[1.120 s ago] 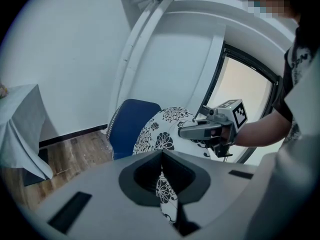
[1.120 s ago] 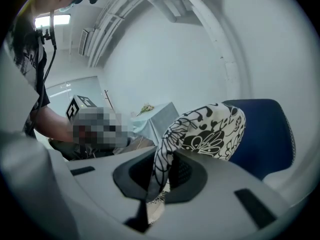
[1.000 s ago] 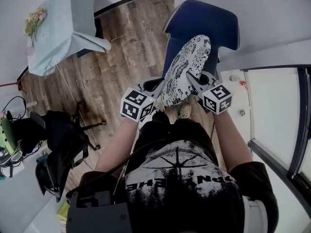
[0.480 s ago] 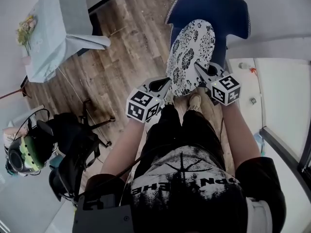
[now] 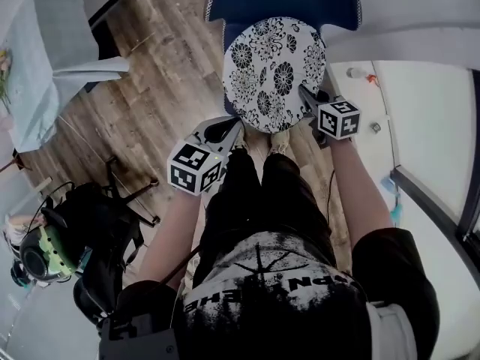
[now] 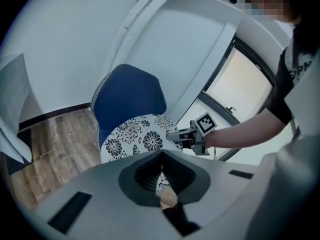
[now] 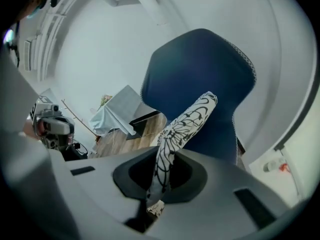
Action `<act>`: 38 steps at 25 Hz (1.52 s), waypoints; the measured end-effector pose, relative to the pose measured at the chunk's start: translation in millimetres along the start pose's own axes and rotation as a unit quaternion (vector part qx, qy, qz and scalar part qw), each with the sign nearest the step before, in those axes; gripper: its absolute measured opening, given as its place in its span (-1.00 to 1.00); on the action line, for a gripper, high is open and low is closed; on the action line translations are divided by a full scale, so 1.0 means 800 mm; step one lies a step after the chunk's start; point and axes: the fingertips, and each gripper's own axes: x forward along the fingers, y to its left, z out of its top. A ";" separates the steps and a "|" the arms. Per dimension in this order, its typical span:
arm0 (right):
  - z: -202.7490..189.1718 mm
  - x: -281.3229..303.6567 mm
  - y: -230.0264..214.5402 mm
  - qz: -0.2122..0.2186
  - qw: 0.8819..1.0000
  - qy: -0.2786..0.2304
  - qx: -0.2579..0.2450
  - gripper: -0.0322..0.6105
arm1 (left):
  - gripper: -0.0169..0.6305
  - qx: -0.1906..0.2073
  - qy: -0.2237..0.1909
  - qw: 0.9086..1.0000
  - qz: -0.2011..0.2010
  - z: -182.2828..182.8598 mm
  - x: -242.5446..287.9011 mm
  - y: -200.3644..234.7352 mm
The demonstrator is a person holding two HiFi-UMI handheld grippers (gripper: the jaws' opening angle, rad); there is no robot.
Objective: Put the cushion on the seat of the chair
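A round white cushion (image 5: 274,70) with black flowers lies nearly flat over the seat of the blue chair (image 5: 285,2), patterned face up. My left gripper (image 5: 231,128) is shut on its near left edge, and the fabric shows between the jaws in the left gripper view (image 6: 161,173). My right gripper (image 5: 308,97) is shut on the right edge. In the right gripper view the cushion (image 7: 186,126) runs edge-on from the right gripper (image 7: 160,176) toward the chair back (image 7: 200,79). The left gripper view shows the cushion (image 6: 135,139) under the chair back (image 6: 130,99), with the right gripper (image 6: 175,134) at its rim.
A table with a pale blue cloth (image 5: 34,88) stands far left on the wooden floor (image 5: 165,81). Black gear and a stand (image 5: 97,223) sit at lower left. A white sill (image 5: 420,111) with a small bottle (image 5: 352,72) runs along the right, by a window frame.
The cushion has swung from tilted on its edge to nearly flat over the seat. Both grippers have come down with it, the right one farther and rolled.
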 end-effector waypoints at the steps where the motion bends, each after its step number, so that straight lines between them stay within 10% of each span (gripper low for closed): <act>1: -0.010 0.001 -0.014 -0.008 1.000 0.004 0.011 -0.82 | -0.90 -0.001 0.005 1.000 -0.002 -0.004 0.009 -0.002; 17: -0.158 0.071 -0.203 -0.107 0.985 0.120 0.057 -0.82 | -0.90 0.012 0.046 0.998 -0.033 -0.010 0.157 -0.017; 28: -0.192 0.078 -0.229 -0.142 0.973 0.159 0.084 -0.80 | -0.90 0.019 0.056 0.997 -0.057 -0.015 0.182 -0.034; 38: -0.180 0.038 -0.242 -0.193 0.958 0.192 0.086 -0.19 | -0.90 0.022 0.027 0.999 -0.040 0.026 0.154 -0.037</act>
